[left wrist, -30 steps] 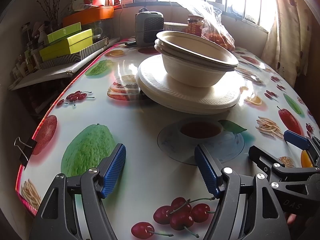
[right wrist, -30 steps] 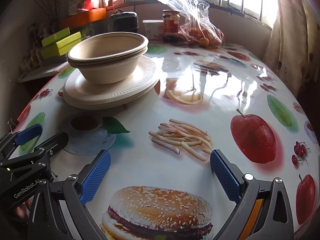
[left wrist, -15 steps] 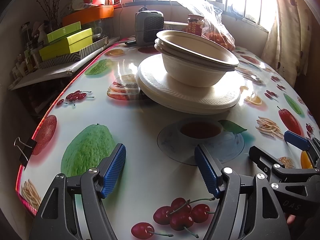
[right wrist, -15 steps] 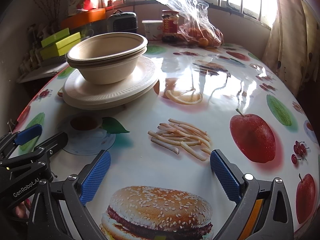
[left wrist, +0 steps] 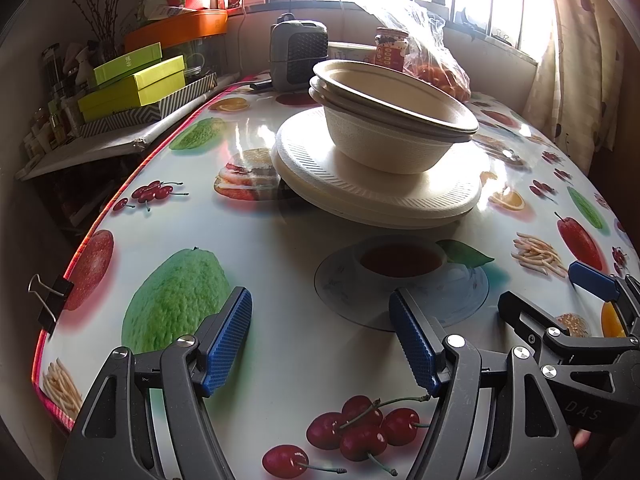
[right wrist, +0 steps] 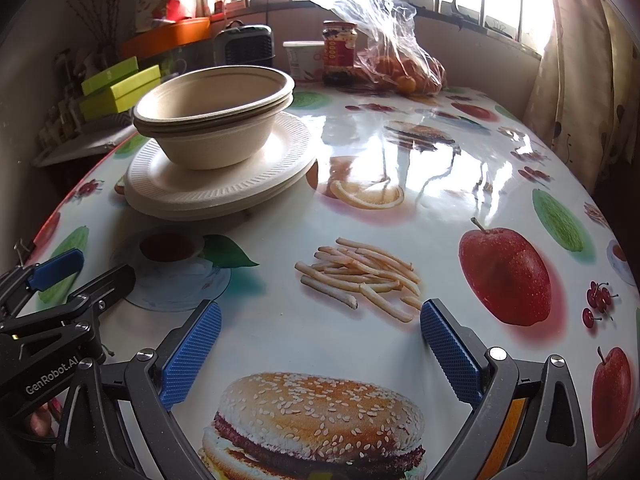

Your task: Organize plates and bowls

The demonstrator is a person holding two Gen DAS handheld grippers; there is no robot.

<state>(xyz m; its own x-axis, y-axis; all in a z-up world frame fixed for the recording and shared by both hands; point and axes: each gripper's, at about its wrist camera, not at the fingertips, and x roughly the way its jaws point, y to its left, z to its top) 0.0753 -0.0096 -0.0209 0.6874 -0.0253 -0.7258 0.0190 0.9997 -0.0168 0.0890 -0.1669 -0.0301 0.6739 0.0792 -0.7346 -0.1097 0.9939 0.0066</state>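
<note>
Two hand-held grippers hover side by side over the near edge of a bench (left wrist: 304, 248) covered in a glossy cloth printed with fruit, fries and burgers. The left gripper (left wrist: 320, 340) has its blue-padded jaws spread wide with nothing between them, above the printed cherries and green fruit. The right gripper (right wrist: 320, 352) is likewise spread and empty, over the printed hamburger. Beyond both grippers, well apart from them, nested beige bowls (left wrist: 384, 128) sit upright on a stack of white plates (left wrist: 372, 196) near the middle of the bench; in the right wrist view the same bowls (right wrist: 212, 120) and plates (right wrist: 216, 184) lie ahead and to the left. Behind the stack, by the window wall, stand a small grey heater (left wrist: 298, 54), a red-labelled jar (right wrist: 339, 52), a white tub (right wrist: 304, 58) and a clear plastic bag of oranges (right wrist: 400, 60). Left of the stack, off the bench, lime-green boxes (left wrist: 136, 84) are piled on a shelf. A black binder clip (left wrist: 50, 300) grips the cloth's near left edge.
</note>
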